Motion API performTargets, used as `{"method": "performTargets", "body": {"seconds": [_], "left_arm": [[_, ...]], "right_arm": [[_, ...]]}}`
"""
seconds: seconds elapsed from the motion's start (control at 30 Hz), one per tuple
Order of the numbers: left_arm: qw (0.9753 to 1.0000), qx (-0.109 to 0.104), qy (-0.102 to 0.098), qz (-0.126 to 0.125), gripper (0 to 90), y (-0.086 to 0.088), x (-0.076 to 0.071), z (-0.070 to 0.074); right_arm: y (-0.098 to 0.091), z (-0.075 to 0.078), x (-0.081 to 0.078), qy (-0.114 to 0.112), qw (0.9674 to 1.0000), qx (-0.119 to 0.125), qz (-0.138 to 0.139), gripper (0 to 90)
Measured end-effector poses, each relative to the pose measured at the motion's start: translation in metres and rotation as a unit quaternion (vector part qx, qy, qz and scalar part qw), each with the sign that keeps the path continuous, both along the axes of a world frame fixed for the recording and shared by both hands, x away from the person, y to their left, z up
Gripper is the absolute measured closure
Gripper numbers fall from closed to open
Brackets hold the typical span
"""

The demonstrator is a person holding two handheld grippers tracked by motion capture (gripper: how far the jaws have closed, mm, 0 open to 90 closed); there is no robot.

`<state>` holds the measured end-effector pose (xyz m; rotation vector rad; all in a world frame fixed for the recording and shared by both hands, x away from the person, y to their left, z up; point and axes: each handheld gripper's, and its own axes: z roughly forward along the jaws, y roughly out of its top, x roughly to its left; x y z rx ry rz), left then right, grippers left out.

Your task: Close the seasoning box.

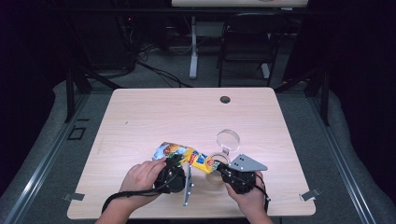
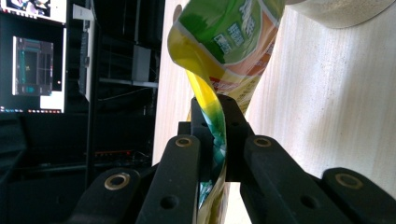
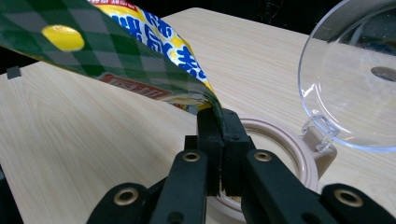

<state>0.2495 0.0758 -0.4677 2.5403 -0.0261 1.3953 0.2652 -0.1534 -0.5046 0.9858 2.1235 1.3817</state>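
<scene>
Two claws clamp one snack pouch (image 1: pixel 182 155) above the table (image 1: pixel 154 116): left claw (image 1: pixel 176 164) at 9 o'clock; right claw (image 1: pixel 219 171) at 3 o'clock.

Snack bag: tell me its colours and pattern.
The snack bag is yellow, with a green checked panel, blue lettering and a red strip, seen best in the right gripper view.

Snack bag (image 1: pixel 184 154): yellow/green w/ blue lettering, green check w/ yellow dots. Jar (image 3: pixel 275 154) beige, lid (image 3: pixel 348 79) clear. Table (image 1: pixel 187 112) pale wood grain.
</scene>
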Motion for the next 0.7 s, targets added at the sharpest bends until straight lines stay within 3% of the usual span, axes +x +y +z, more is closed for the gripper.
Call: {"method": "performTargets", "body": {"seconds": [0.43,0.7], "left_arm": [[0.9988,-0.039,0.025,0.017,86.8,0.01,0.005,-0.013],[0.9961,-0.063,0.053,0.032,86.2,0.016,0.008,-0.023]], "right_arm": [[0.003,0.0,0.002,-0.006,1.0,0.005,0.006,88.9],[0.005,0.0,0.004,-0.01,0.9998,0.013,0.011,85.0]]}}
